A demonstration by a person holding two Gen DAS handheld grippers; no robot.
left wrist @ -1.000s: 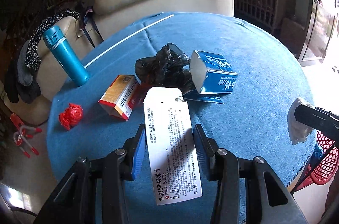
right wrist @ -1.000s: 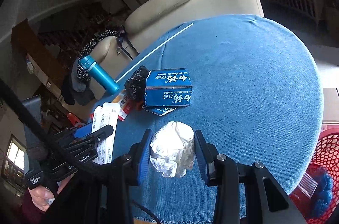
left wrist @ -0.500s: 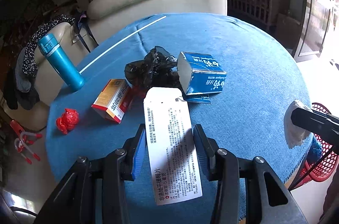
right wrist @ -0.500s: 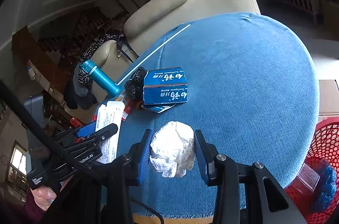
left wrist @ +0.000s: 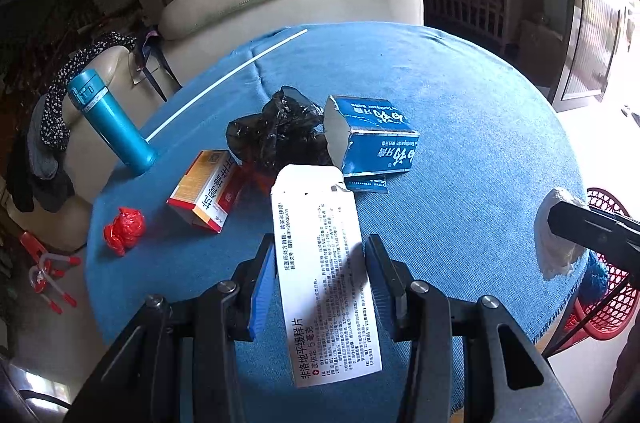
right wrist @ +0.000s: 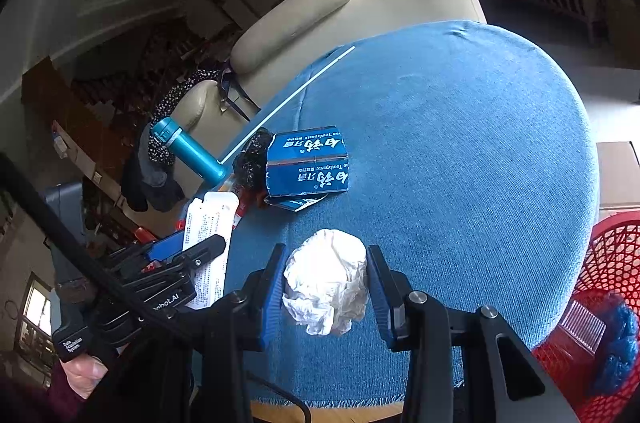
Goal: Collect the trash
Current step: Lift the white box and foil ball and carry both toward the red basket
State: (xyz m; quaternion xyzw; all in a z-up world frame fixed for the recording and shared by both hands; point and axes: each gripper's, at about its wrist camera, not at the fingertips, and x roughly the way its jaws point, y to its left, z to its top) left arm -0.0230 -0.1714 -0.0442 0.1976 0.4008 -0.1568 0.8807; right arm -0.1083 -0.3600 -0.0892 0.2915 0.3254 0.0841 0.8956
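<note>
Flattened white carton (left wrist: 326,271), crumpled tissue (right wrist: 326,281), both gripped

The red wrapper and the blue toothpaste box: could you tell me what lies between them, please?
In the left wrist view, between the red wrapper and the toothpaste box lie the orange box and the black bag.

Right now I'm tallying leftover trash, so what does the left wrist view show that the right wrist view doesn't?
Left wrist only: a red crumpled wrapper and the full orange-and-red medicine box. Right wrist only: the inside of the red basket, with blue trash in it. Both: blue toothpaste box, black plastic bag, teal thermos, white medicine carton in the left tongs, and crumpled tissue in the right tongs.
</note>
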